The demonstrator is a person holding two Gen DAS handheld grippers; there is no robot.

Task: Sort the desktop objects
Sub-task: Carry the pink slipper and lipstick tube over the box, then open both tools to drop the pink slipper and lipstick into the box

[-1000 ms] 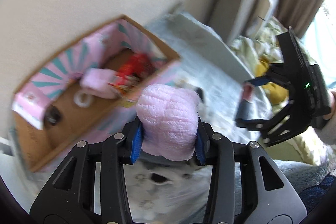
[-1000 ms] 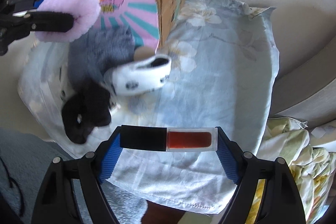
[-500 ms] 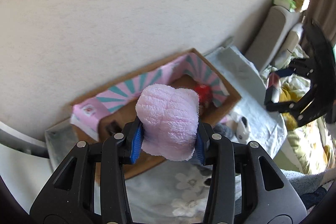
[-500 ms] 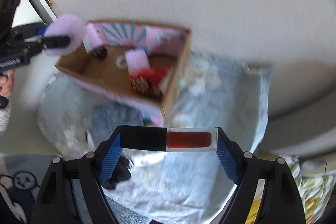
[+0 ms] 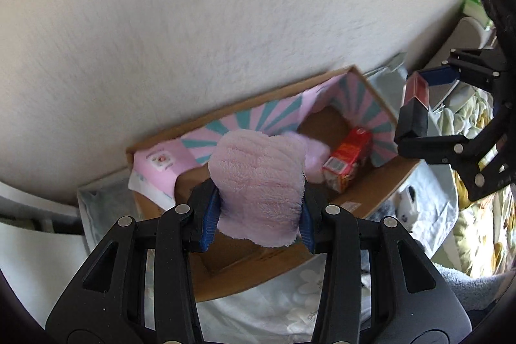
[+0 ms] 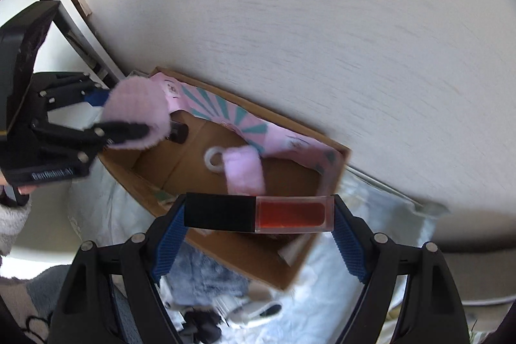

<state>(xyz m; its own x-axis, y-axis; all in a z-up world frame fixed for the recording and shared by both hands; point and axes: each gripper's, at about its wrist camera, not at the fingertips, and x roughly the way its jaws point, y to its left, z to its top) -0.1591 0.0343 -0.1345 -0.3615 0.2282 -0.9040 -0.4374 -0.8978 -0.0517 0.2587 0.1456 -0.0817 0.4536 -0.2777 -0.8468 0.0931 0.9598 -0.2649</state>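
Note:
My left gripper is shut on a fluffy pink pad and holds it above the left part of an open cardboard box with pink and teal lining. It shows in the right wrist view too. My right gripper is shut on a lip gloss tube with a black cap and red fill, held crosswise above the box's near edge. In the left wrist view the tube hangs over the box's right end.
Inside the box lie a pink fluffy piece, a white ring, a dark small object and a red carton. The box sits on a floral cloth by a white wall. A white case and grey fluff lie on the cloth.
Both grippers have risen and moved toward the box. The pink pad now hangs over the box's left part and the lip gloss over its near edge.

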